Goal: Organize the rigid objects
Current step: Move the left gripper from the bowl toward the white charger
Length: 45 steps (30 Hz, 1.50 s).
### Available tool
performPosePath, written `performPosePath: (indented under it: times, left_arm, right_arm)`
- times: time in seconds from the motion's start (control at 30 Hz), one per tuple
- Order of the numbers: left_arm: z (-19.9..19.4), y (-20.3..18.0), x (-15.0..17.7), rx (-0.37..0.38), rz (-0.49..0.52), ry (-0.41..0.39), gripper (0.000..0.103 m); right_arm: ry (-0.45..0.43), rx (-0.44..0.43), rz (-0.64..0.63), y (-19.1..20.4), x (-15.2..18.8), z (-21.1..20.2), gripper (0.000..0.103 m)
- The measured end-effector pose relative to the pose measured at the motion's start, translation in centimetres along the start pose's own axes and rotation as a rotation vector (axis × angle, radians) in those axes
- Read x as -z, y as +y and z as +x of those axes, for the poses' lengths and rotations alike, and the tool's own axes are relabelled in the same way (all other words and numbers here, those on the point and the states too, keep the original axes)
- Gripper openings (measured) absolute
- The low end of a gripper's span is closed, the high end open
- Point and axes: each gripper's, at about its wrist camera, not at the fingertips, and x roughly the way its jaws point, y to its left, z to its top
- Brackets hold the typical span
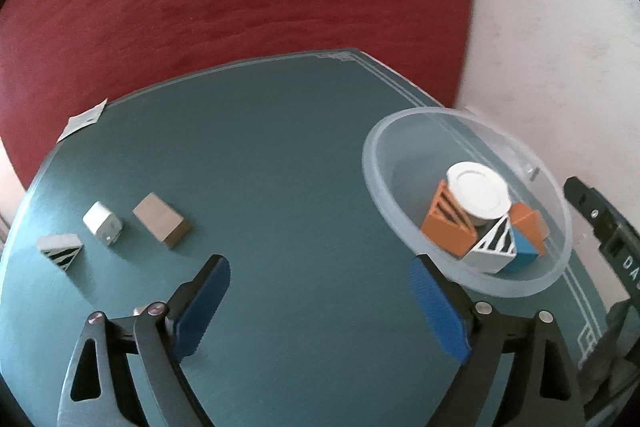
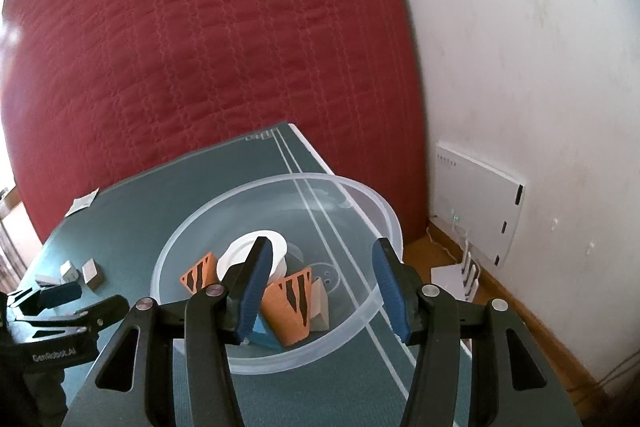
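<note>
Teal matte tabletop (image 1: 280, 155): translucent round plastic bowl (image 1: 400, 147) of striped wedges; left gripper (image 1: 320, 301) fingers spread empty, right gripper (image 2: 322, 291) fingers apart.

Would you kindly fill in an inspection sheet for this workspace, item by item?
Surface: teal table with pale border lines, bare in the middle.
Job's things: clear bowl near the table's right edge holds a white disc, orange striped blocks, a white striped block and a blue block. Left on the table: brown block, white block, striped wedge.
Clutter: paper slip at the table's far left edge.
Grippers: left tool open, nothing between its fingers; right tool open over the bowl, empty.
Cables: white cords below a wall box.
Surroundings: red quilted mattress, white wall.
</note>
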Motion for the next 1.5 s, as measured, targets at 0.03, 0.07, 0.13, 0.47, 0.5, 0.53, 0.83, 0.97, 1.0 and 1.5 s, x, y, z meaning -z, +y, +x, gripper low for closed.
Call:
performPosePath:
  times: [0.03, 0.07, 0.13, 0.47, 0.5, 0.53, 0.83, 0.97, 1.0, 1.5]
  left_arm:
    - [-0.1, 0.1, 0.2, -0.009, -0.002, -0.002, 0.094]
    - [-0.2, 0.3, 0.3, -0.017, -0.005, -0.004, 0.094]
    - [-0.3, 0.5, 0.6, -0.031, -0.014, -0.005, 0.095]
    - [-1.8, 4.5, 2.0, -0.087, -0.111, 0.005, 0.096]
    - [-1.9, 4.9, 2.1, -0.093, -0.118, 0.005, 0.096]
    - [-2.1, 5.5, 2.3, -0.101, -0.130, 0.004, 0.096]
    - [-3.3, 8.3, 4.8, -0.175, -0.169, 0.034, 0.096]
    - [-3.4, 9.3, 5.4, -0.194, -0.187, 0.045, 0.096]
    - [-3.5, 9.7, 5.6, -0.198, -0.196, 0.048, 0.096]
    - [-4.5, 13.6, 7.3, -0.268, -0.276, 0.067, 0.096]
  right_arm:
    - [-0.001, 0.001, -0.004, 0.1, 0.0, 0.0, 0.054]
    - [-0.001, 0.001, -0.007, 0.1, 0.0, 0.0, 0.054]
    - [-0.004, 0.003, -0.014, 0.3, 0.0, 0.0, 0.054]
    - [-0.009, 0.005, -0.026, 0.6, 0.0, -0.3, 0.054]
    - [-0.010, 0.005, -0.027, 0.7, 0.0, -0.3, 0.054]
    - [-0.012, 0.006, -0.030, 0.7, 0.0, -0.4, 0.054]
    - [-0.030, 0.018, -0.064, 1.3, 0.2, -0.6, 0.058]
    - [-0.045, 0.027, -0.087, 1.6, 0.4, -0.9, 0.060]
    - [-0.048, 0.029, -0.092, 1.8, 0.4, -1.0, 0.060]
    - [-0.033, -0.049, -0.164, 5.4, 1.6, -2.0, 0.060]
